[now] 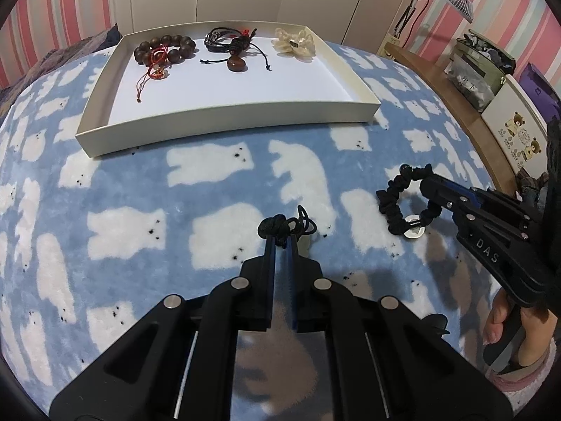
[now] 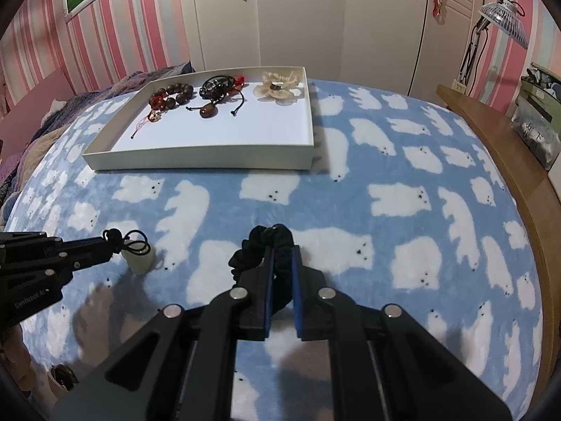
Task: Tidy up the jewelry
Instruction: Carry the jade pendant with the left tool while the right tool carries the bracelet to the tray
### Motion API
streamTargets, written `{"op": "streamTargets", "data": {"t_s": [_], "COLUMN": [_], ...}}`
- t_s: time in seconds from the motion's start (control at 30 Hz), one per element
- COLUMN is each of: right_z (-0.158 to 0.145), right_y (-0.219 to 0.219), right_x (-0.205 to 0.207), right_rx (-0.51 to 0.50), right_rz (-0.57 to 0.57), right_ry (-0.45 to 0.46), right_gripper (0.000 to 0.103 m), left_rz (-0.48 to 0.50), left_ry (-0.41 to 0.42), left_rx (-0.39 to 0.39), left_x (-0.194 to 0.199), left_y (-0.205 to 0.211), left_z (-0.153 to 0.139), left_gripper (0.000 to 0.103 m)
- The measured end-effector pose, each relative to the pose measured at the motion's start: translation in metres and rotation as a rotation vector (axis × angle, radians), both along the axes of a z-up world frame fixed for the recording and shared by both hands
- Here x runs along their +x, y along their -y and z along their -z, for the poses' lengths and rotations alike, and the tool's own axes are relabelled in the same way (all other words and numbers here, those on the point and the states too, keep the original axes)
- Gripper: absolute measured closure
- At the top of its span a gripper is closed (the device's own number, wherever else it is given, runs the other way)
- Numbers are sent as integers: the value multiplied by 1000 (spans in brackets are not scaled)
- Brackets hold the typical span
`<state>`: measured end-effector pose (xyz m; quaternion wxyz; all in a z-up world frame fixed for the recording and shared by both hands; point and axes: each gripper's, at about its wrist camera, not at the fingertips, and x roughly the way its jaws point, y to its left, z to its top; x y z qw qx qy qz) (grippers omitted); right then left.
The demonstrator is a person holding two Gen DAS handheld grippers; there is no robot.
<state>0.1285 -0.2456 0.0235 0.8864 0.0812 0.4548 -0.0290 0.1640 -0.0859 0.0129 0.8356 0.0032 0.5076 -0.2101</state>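
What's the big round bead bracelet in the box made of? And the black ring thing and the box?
The bead bracelet looks like dark brown wood with a dull sheen, though polished stone is possible. The black ring looks like a soft fabric scrunchie: its surface is gathered in puckers. The box looks like matte off-white cardboard, with thin flat walls and sharp folded corners.

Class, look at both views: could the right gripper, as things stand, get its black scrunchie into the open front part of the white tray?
Probably yes. The right gripper is shut on the black scrunchie, and only bare blanket lies between it and the white tray, whose low front wall and bare front floor leave room.
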Motion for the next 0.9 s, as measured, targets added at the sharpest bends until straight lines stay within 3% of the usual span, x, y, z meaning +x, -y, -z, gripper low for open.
{"op": "streamTargets", "data": {"t_s": [0.5,0.57,0.63,0.9], "right_z": [7,8,9,11], "right_y": [0,-1,-1,-1], "right_x": [0,-1,-1,-1], "right_rx": [16,17,17,18], "right_rz": [-4,-6,-8,-12], "right_ry": [-6,-9,-10,-13], "right_gripper": [94,94,94,94], "left_rz": [-24,-25,-30,-28], "left_ry": [-32,-35,-21,-9], "left_rx": [38,34,35,47], "left_x": [10,10,9,13], "left_y": [1,0,-1,2], "left_z": [14,15,13,15], "left_gripper": [94,87,68,66]}}
